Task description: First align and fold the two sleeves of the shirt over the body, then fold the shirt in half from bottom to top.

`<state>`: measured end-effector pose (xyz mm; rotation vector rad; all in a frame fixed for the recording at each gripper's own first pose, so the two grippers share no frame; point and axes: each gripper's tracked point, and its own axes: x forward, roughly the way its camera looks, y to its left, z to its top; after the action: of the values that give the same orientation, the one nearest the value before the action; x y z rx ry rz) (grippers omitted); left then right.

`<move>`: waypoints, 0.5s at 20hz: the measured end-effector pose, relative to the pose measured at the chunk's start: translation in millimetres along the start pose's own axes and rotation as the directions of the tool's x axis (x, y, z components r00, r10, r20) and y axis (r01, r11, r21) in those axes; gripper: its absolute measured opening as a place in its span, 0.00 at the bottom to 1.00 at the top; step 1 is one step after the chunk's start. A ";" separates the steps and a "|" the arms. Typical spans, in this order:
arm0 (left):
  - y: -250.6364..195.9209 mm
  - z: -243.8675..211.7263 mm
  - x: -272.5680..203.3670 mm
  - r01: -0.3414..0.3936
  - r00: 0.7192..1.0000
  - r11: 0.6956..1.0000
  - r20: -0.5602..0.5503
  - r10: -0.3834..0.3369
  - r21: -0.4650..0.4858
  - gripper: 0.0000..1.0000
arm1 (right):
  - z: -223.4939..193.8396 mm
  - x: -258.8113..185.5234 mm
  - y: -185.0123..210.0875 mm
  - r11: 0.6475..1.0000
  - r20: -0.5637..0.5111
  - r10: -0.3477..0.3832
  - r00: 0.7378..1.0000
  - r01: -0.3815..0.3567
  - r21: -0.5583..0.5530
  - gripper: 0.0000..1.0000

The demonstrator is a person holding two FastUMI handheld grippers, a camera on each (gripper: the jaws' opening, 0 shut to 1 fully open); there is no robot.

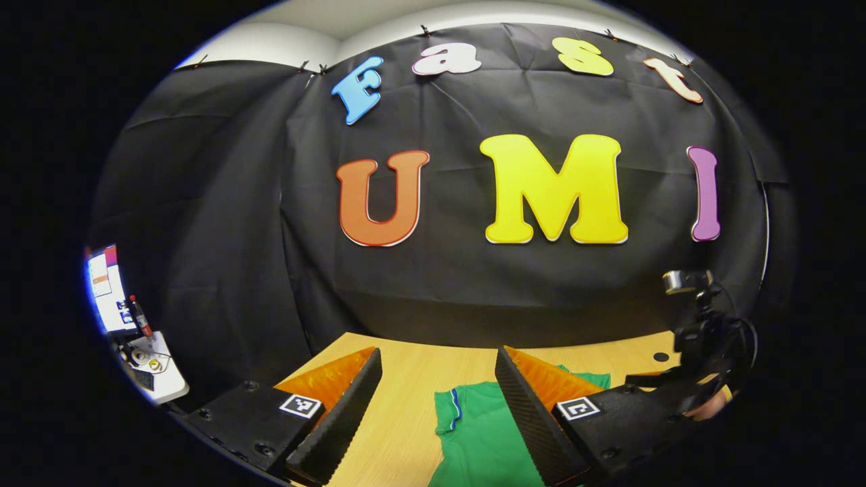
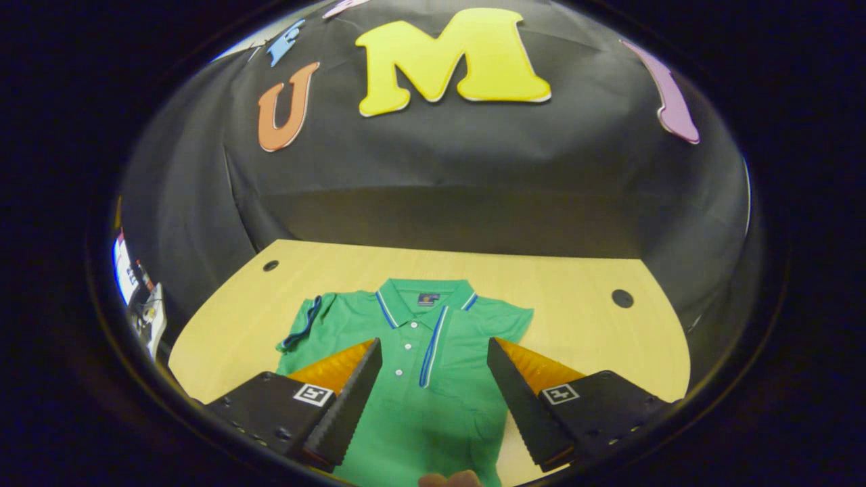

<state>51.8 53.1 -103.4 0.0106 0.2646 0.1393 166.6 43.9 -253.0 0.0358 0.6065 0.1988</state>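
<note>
A green polo shirt with blue and white trim lies flat and face up on the wooden table, collar at the far end. Its left sleeve is a little rumpled; its right sleeve lies spread out. My right gripper hovers open above the shirt's chest, with nothing between its fingers. My left gripper is open too, held over the table beside the shirt's trimmed sleeve. In the left gripper view the right gripper and the hand holding it sit off to the right.
The table has round cable holes near its far corners. The black cloth wall closes off the back. A monitor and a small white side table with small items stand off to the left. A fingertip shows at the bottom edge.
</note>
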 end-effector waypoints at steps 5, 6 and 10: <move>-20.6 -49.5 34.5 0.090 0.992 0.996 -0.085 -0.089 0.008 1.00 | 10.7 -77.8 -32.6 0.996 0.078 -0.089 0.993 0.087 0.030 0.99; -24.4 -60.2 43.0 0.109 0.989 0.994 -0.099 -0.109 -0.002 1.00 | 11.4 -91.9 -38.1 0.994 0.089 -0.106 0.990 0.103 0.039 0.96; -21.9 -118.9 83.5 0.131 0.969 0.991 -0.210 -0.133 -0.023 1.00 | 4.7 -136.5 -59.2 0.986 0.109 -0.167 0.980 0.164 0.037 0.96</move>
<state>103.5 42.0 -240.5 -0.0309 0.4760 0.0087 70.0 -40.8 -177.7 0.0227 0.4980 0.0261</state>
